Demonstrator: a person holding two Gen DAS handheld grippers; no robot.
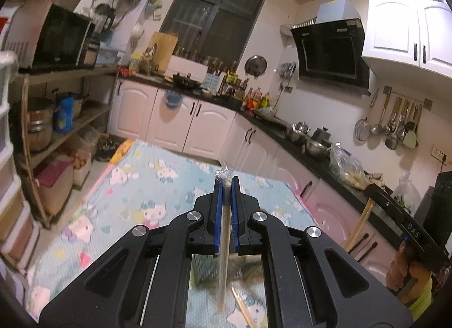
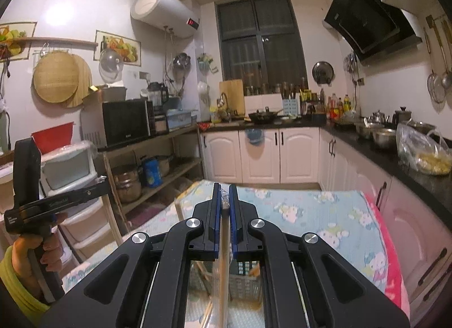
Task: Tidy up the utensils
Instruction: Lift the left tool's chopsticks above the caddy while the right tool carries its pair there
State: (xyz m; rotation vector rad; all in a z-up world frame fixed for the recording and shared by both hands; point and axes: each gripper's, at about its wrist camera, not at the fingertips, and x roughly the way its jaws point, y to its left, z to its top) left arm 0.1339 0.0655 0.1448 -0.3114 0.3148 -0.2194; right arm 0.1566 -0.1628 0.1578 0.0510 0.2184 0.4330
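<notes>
The left tongs [image 1: 226, 186] are clamped on a pair of chopsticks in a clear plastic sleeve [image 1: 223, 243], which stands upright between the blue pads [image 1: 217, 209], its crinkled top poking just above the fingertips and its lower end hanging down toward the desk [image 1: 147, 175]. The right tongs [image 2: 225, 195] are likewise closed on a second wrapped chopstick pair [image 2: 223, 257], also upright, with a bit of plastic showing at the tip.

Below each grip, toward 6 o'clock, a pale mesh basket [image 1: 204, 268] sits on the desk, which wears a light blue cartoon-cat cloth. In the left wrist view, bare wooden chopsticks [image 1: 244, 311] lie on the cloth at 6 o'clock, just beside the basket. At 4 o'clock in that view the other tool appears, held by a hand [image 1: 406, 268], with a wooden stick [image 1: 358, 226] hanging under it.

Farther out, at 12 o'clock, white cabinets [image 2: 260, 155] run under a dark counter below a window [image 2: 260, 39]. A microwave [image 2: 124, 121] sits on a shelf at 10 o'clock in the right wrist view, and a range hood [image 1: 330, 48] hangs at 2 o'clock in the left one.
</notes>
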